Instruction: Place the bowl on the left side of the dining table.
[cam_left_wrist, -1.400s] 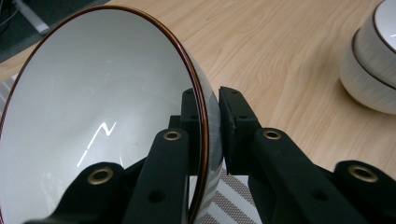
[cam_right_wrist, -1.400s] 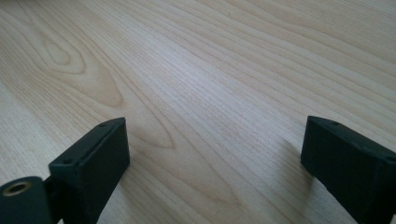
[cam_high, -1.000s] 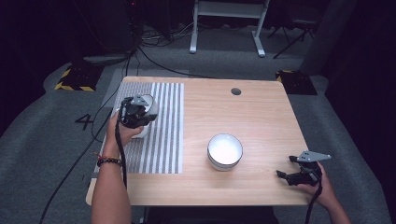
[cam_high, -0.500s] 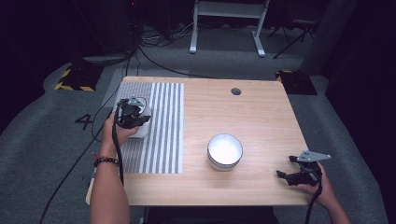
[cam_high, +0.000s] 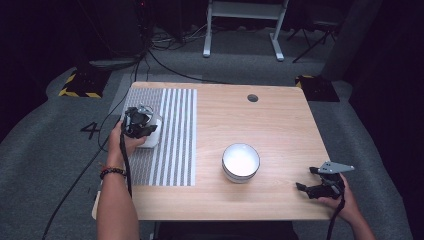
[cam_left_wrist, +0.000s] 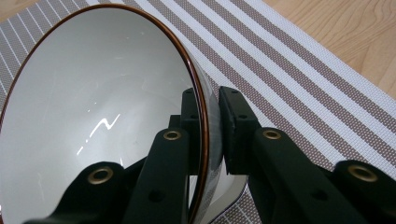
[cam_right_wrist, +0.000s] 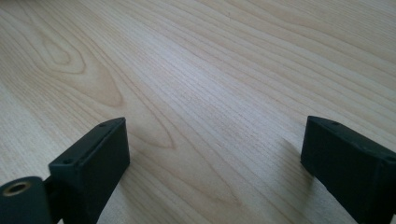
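At the left, a white ceramic bowl with a thin brown rim is gripped by the left gripper; its jaws are clamped on the bowl's wall, one pad inside and one outside, over the brown-and-white striped woven mat. Further right, a second white round bowl is seen upright on the light wooden table. At the far right, the right gripper is held wide apart and empty, low over bare wood.
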